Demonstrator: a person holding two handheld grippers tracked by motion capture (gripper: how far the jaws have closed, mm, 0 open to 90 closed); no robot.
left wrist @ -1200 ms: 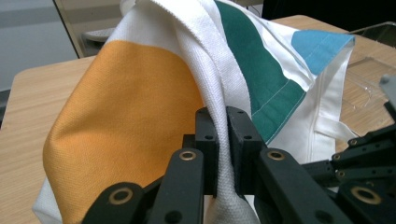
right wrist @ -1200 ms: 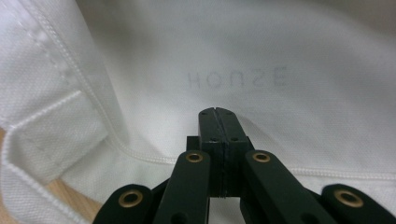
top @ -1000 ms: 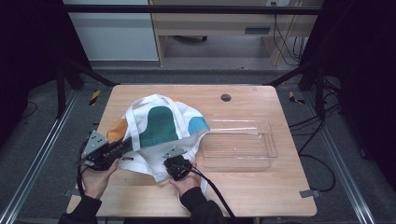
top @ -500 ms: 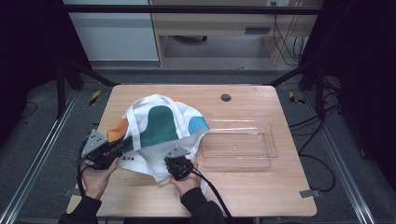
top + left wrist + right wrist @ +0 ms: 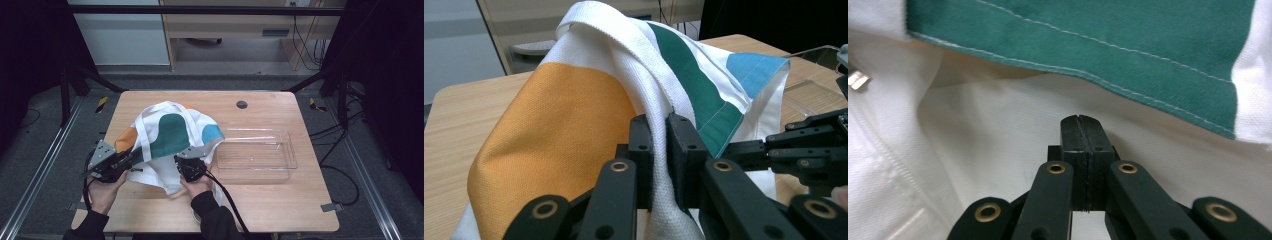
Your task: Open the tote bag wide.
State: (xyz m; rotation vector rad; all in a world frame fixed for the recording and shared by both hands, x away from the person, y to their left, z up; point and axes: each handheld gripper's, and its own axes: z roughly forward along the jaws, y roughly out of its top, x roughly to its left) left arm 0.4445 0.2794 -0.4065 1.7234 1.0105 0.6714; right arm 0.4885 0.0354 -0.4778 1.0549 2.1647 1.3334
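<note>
At the near edge of the wooden surface [image 5: 260, 205], the left tongs [image 5: 131, 159] pinch the white strap [image 5: 651, 100] of a cloth bag [image 5: 172, 135]; their jaws have just been easing apart, with the strap between them. Just to the right, the right tongs [image 5: 192, 159] are closed tight, pads together, with white fabric draped around them; whether any cloth is caught I cannot tell. The bag bulges up at left of centre. A clear plastic tray [image 5: 255, 156] lies beside it on the right.

Both forearms reach in from the near edge; the left hand-held gripper [image 5: 131, 159] has jaws nearly together and just opening slightly, the right hand-held gripper [image 5: 192, 161] has jaws pressed together.
</note>
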